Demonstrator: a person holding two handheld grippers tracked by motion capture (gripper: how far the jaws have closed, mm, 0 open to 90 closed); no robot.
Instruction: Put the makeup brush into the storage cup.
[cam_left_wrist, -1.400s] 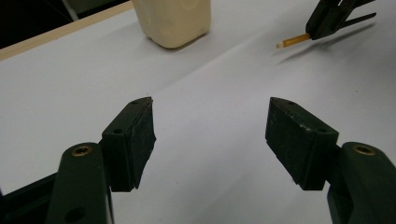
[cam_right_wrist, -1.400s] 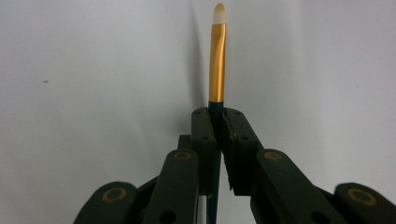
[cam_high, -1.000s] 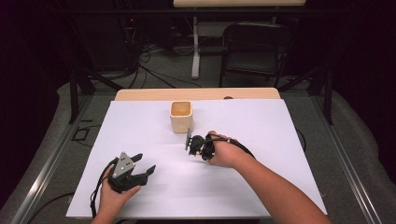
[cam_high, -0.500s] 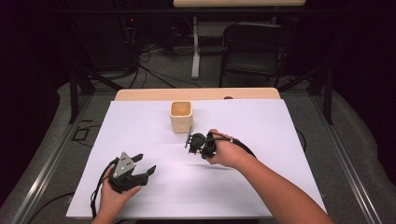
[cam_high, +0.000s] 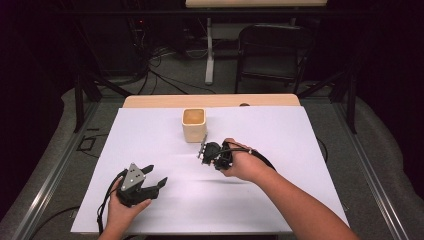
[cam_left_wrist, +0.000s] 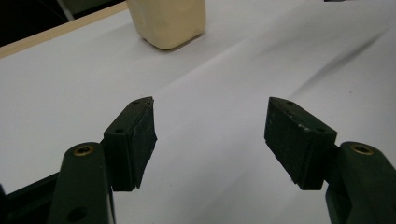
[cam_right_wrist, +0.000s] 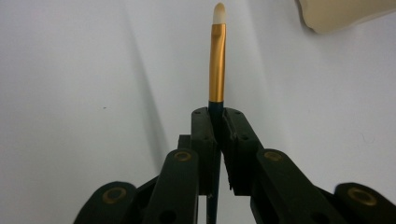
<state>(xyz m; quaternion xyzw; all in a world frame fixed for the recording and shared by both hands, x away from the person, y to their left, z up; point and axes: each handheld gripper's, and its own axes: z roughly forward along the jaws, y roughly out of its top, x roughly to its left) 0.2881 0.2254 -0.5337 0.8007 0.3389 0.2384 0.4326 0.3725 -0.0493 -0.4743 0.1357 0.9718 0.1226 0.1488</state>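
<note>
The right tool (cam_right_wrist: 216, 116) pinches a paintbrush (cam_right_wrist: 217, 56) by its dark handle, gold collar and pale tip sticking out ahead, near the middle of the white worktop (cam_high: 300, 135). A cream cup (cam_high: 194, 124) stands just beyond it, toward the far edge. The left tool (cam_high: 159, 183) rests near the front left corner, spread with nothing between its pads

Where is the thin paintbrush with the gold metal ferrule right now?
The thin paintbrush with the gold metal ferrule is clamped in the right claw, mid-table in the high view, just right of the cream square cup.
</note>
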